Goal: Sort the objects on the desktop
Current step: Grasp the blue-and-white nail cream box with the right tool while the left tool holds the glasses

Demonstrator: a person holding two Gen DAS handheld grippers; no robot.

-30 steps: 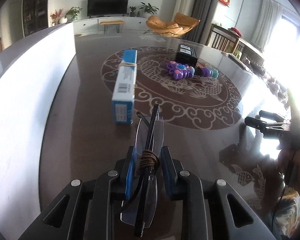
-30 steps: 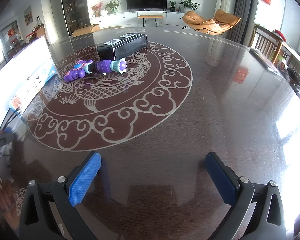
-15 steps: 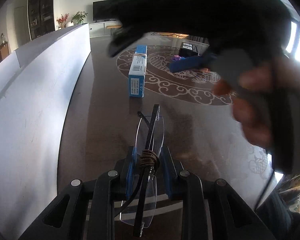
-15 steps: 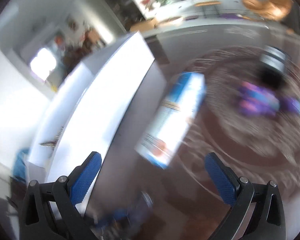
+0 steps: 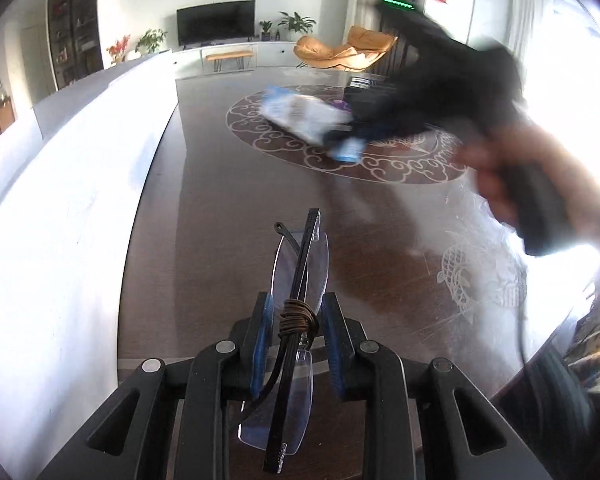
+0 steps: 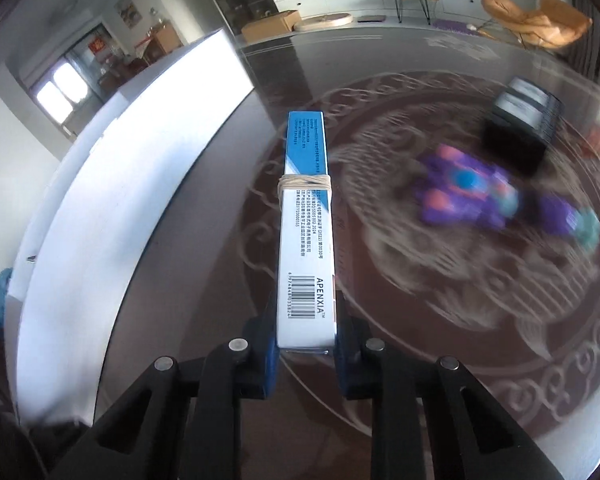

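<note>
My left gripper (image 5: 296,312) is shut on a pair of folded rimless glasses (image 5: 300,264) with a brown cord wound round them, held over the dark table (image 5: 228,240). In the right wrist view my right gripper (image 6: 306,320) is closing its jaws, and the blue pads press both sides of a long blue and white box (image 6: 306,248) with a rubber band round it. The left wrist view shows that box (image 5: 300,114) blurred and slanted, with the right gripper (image 5: 352,140) and the person's hand (image 5: 512,168) on it.
A tall white panel (image 6: 120,184) runs along the table's left side. A purple toy (image 6: 480,196) and a black box (image 6: 524,120) lie on the round pattern to the right of the held box. The table edge (image 5: 560,332) is near right.
The right gripper swung left from the bare table, open, to the blue and white box and shut on it. The box has turned from its spot. The left gripper still holds the glasses.
</note>
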